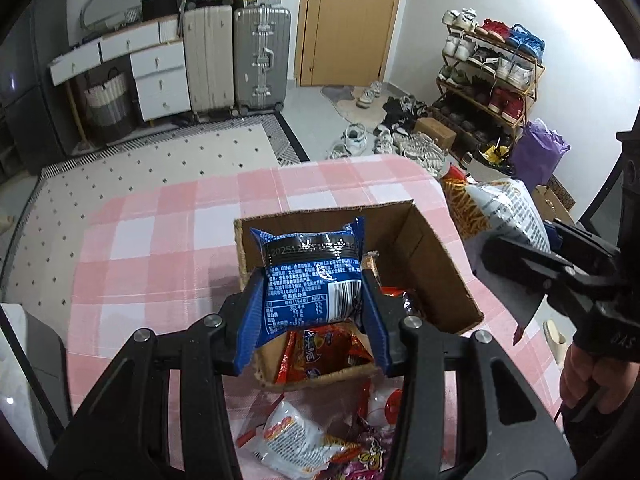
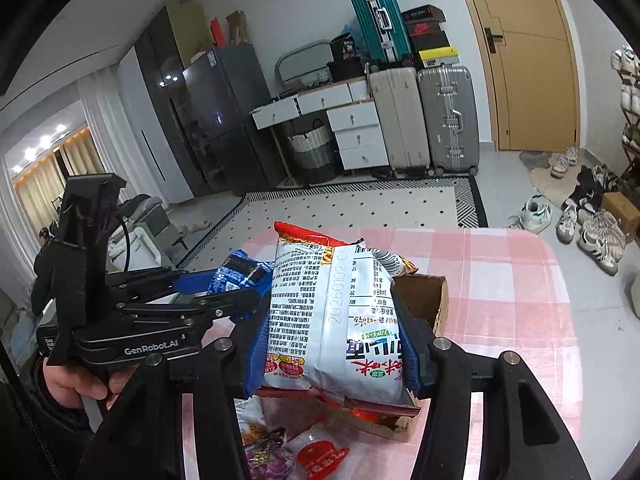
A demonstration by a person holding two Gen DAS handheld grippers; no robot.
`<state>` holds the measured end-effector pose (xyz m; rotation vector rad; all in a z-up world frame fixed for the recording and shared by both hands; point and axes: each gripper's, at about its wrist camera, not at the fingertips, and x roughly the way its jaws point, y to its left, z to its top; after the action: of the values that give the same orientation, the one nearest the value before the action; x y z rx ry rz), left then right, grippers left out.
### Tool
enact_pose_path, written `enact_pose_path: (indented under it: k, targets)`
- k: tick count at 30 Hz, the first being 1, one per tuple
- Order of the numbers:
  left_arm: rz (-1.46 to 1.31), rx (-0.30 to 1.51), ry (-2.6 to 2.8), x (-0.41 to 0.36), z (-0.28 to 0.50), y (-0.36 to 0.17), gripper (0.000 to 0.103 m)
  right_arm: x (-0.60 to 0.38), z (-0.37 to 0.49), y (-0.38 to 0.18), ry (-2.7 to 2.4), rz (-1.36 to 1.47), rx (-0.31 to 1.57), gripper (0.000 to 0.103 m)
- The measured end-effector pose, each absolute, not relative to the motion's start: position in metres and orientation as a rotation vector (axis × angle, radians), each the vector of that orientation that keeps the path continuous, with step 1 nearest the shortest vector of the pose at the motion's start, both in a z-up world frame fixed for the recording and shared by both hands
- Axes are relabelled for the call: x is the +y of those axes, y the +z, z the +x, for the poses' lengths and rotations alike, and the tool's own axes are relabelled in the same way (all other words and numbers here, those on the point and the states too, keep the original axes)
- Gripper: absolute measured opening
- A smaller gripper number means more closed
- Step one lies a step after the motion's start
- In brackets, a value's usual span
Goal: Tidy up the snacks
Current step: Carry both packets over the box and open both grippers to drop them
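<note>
Clamped between the blue pads of the left gripper (image 1: 314, 300) is a blue snack packet (image 1: 310, 276), its printed back and barcode facing the camera; the pads press its two side edges. The packet hangs over the open cardboard box (image 1: 424, 264), above the box's near end, where a red snack bag (image 1: 324, 354) lies inside against the near wall. The right gripper (image 2: 334, 344) is likewise closed on a load: a large white and red snack bag (image 2: 336, 316) with dense print, held upright by its sides. In the left wrist view that bag (image 1: 500, 208) is in the air just beyond the box's right wall, over the right edge of the table. In the right wrist view the blue packet (image 2: 240, 274) shows at the bag's left, with the left gripper (image 2: 244, 292) around it and a hand (image 2: 76, 380) gripping the handle below.

The box stands on a table covered by a pink and white checked cloth (image 1: 160, 248), roughly at the middle of the surface. At the near edge, in front of the box, loose snacks lie in a heap: a white packet with red and yellow print (image 1: 288, 436), a purple one (image 2: 266, 456) and a clear one with a red label (image 2: 322, 454).

Beyond the table's far edge lies a dotted rug (image 1: 152, 164); suitcases (image 1: 236, 56) stand by a wooden door (image 1: 348, 20), and a shoe rack (image 1: 488, 76) stands along the right wall.
</note>
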<state>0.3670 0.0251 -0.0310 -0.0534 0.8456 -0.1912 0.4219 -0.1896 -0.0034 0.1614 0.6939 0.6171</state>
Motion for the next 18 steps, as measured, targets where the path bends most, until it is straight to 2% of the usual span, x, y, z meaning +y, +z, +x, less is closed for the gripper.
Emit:
enact_pose_path:
  k: [18]
  targets:
    - [-0.083,0.945,-0.22,0.014,0.427,-0.106,0.044,-0.184,0.469,-0.073,0.597,0.197,0.799,0.054]
